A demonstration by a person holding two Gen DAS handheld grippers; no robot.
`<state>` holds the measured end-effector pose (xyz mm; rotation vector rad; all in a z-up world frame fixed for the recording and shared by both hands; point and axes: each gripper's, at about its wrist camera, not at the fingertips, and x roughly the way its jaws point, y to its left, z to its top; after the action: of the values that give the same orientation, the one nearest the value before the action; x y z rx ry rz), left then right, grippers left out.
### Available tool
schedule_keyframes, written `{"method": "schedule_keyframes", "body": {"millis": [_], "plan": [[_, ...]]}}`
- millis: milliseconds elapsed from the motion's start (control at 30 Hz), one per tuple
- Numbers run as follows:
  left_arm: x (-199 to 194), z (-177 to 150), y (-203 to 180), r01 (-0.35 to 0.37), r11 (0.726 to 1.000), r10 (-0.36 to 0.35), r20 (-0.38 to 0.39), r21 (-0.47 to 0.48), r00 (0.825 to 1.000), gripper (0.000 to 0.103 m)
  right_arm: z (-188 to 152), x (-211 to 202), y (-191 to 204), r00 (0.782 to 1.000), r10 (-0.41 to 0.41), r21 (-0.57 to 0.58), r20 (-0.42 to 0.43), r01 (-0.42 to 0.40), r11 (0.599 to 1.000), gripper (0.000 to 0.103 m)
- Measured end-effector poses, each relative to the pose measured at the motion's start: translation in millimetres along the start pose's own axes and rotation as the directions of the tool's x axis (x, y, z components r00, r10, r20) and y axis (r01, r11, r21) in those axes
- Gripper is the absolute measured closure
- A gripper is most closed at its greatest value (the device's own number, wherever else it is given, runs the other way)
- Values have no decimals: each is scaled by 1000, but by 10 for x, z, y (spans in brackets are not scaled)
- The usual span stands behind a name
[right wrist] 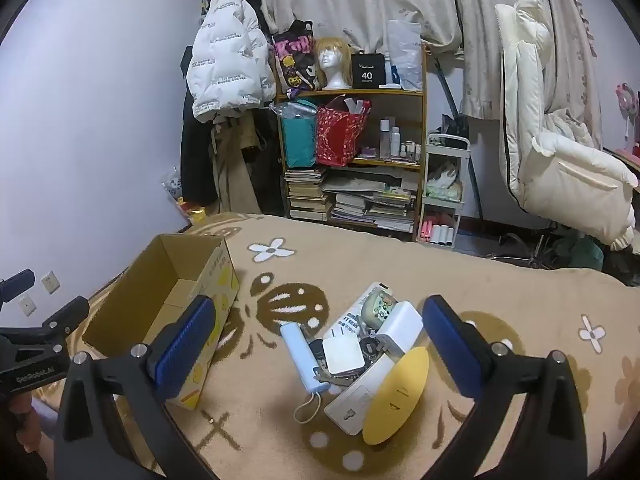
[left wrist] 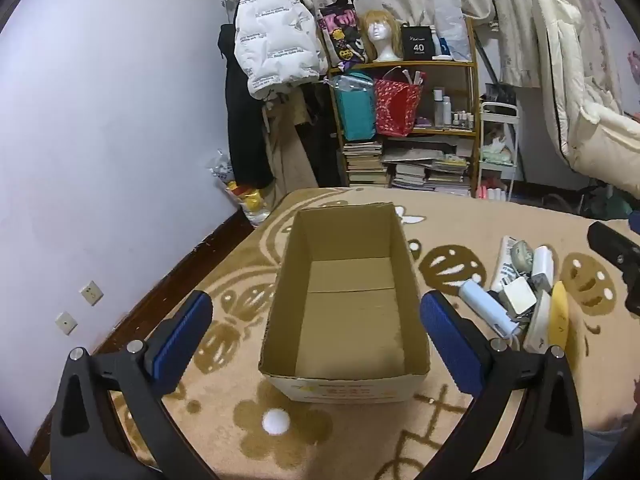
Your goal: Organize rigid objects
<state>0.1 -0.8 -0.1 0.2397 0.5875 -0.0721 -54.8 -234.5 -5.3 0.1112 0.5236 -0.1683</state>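
Left tongs (left wrist: 316,332): released, blue pads spread wide, nothing between them. They hover over the open cardboard box (left wrist: 346,300), which sits on the patterned beige blanket (left wrist: 248,432) covering the bed. Box interior shows only bare cardboard.

Right tongs (right wrist: 320,344): also released, pads wide apart, nothing gripped, poised above the pile of rigid objects (right wrist: 360,356). The pile lies on the blanket just to the right of the box, not touching it.

Pile contents, as far as resolvable: a light blue power bank (right wrist: 300,360) with a looped cord at its near end; a white square charger (right wrist: 344,350) on top; a larger white block (right wrist: 402,330) behind it; a yellow oval disc (right wrist: 396,396) leaning at the near right; a white power strip (right wrist: 356,400) beneath. Darker items in the middle are possibly keys; too tangled to tell.

Background: shelf (right wrist: 352,152) with books and bags, against the far wall.
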Motion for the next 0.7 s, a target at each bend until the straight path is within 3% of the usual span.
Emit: {"method": "schedule_keyframes", "body": {"millis": [700], "plan": [[49,-44,4,8,1000,-8,1,-15,1000,0,10,3,-32,1000,-2,0,-12,2,1000,0]]}}
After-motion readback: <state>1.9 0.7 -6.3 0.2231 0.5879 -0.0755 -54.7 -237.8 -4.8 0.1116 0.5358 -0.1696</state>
